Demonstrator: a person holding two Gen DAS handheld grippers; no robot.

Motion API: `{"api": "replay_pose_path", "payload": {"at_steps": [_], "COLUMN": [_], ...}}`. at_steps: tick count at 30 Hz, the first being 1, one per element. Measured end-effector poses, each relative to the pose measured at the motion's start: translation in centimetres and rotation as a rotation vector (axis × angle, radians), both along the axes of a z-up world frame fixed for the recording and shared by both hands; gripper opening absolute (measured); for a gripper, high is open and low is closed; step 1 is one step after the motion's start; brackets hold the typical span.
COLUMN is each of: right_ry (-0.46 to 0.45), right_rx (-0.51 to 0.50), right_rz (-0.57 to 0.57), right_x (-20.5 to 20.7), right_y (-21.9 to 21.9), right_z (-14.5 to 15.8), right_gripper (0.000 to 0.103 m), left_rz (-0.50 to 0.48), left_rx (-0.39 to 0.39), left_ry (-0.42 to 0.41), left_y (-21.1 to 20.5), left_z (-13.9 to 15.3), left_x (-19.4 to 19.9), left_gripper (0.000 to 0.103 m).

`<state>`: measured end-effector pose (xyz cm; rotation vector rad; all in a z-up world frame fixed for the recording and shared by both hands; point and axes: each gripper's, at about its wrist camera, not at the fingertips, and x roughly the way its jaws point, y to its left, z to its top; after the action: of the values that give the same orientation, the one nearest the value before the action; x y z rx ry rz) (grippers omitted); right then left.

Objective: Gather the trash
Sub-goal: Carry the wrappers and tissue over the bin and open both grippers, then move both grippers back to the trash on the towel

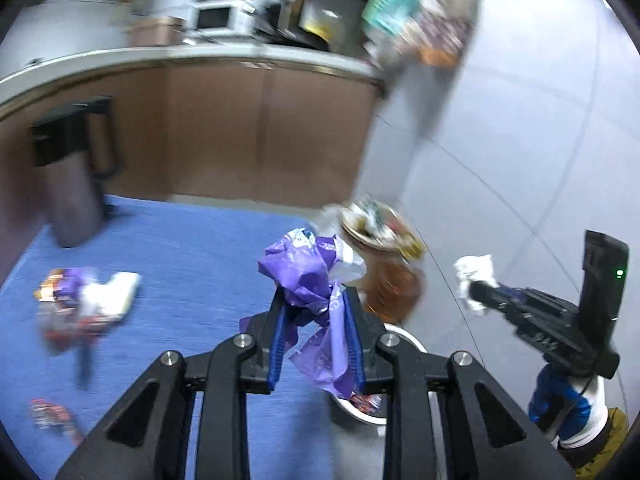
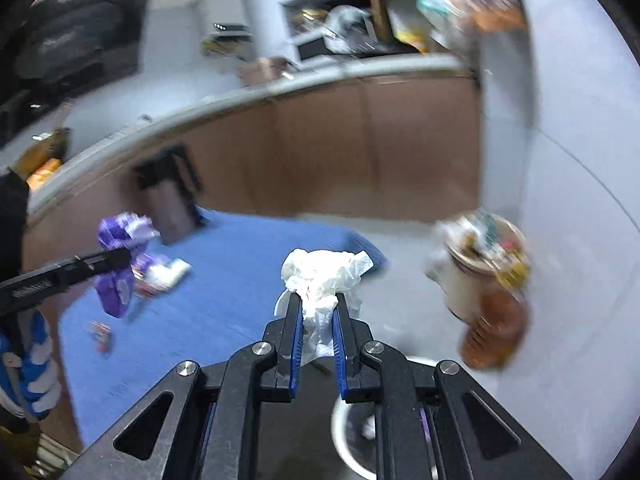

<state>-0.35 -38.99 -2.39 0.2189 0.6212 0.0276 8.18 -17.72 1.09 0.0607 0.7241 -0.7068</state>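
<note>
My left gripper [image 1: 314, 300] is shut on a crumpled purple wrapper [image 1: 304, 272], which bulges above the blue pads and hangs down between them. It also shows at the left of the right wrist view as the purple wrapper [image 2: 118, 264] on the left gripper [image 2: 116, 258]. My right gripper [image 2: 318, 300] is shut on a crumpled white tissue [image 2: 320, 270]; in the left wrist view the tissue [image 1: 474, 276] sits at the tip of the right gripper [image 1: 478, 292]. Both are held in the air above the blue mat [image 1: 180, 260]. A white round bin rim [image 1: 404, 336] lies just below, partly hidden by the fingers.
More wrappers [image 1: 88, 300] and a small piece of litter [image 1: 52, 416] lie on the mat at the left. A brown bin [image 1: 384, 256] overfilled with trash stands on the grey floor. A dark steel bin [image 1: 72, 176] stands against the brown cabinet [image 1: 260, 132]. A gloved hand [image 1: 568, 404] holds the right gripper.
</note>
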Motion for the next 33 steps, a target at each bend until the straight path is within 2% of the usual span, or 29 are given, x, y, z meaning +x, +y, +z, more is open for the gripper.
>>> {"api": "replay_pose_path", "payload": {"at_steps": [8, 12, 14, 17, 20, 25, 33], "right_ry": [0.216, 0.297, 0.325, 0.338, 0.336, 0.311, 0.193], "right_rx": [0.098, 0.117, 0.119, 0.123, 0.114, 0.106, 0.061], "right_rz": [-0.109, -0.130, -0.146, -0.166, -0.185, -0.193, -0.185], "right_x": [0.5, 1.1, 1.1, 0.9, 0.5, 0.0, -1.7], "right_y": [-6.2, -7.4, -7.6, -8.5, -8.9, -8.9, -7.3], "right_z": [-10.2, -14.0, -15.3, -16.3, -16.4, -15.1, -9.2], "right_gripper": [0.016, 0.018, 0.025, 0.040, 0.049, 0.051, 0.056], "left_rz": [-0.151, -0.201, -0.210, -0.226, -0.234, -0.213, -0.118], "left_rx": [0.110, 0.138, 0.136, 0.114, 0.096, 0.079, 0.035], "left_ry": [0.153, 0.209, 0.226, 0.239, 0.234, 0.187, 0.040], "left_y": [-11.4, -14.5, -15.2, -15.8, -15.6, -14.5, -9.2], "left_z": [-8.0, -10.7, -11.1, -11.0, -10.5, -9.0, -4.3], "left_x": [0.8, 1.0, 1.3, 1.5, 1.2, 0.3, -1.3], "left_gripper": [0.029, 0.041, 0.050, 0.053, 0.054, 0.054, 0.054]}}
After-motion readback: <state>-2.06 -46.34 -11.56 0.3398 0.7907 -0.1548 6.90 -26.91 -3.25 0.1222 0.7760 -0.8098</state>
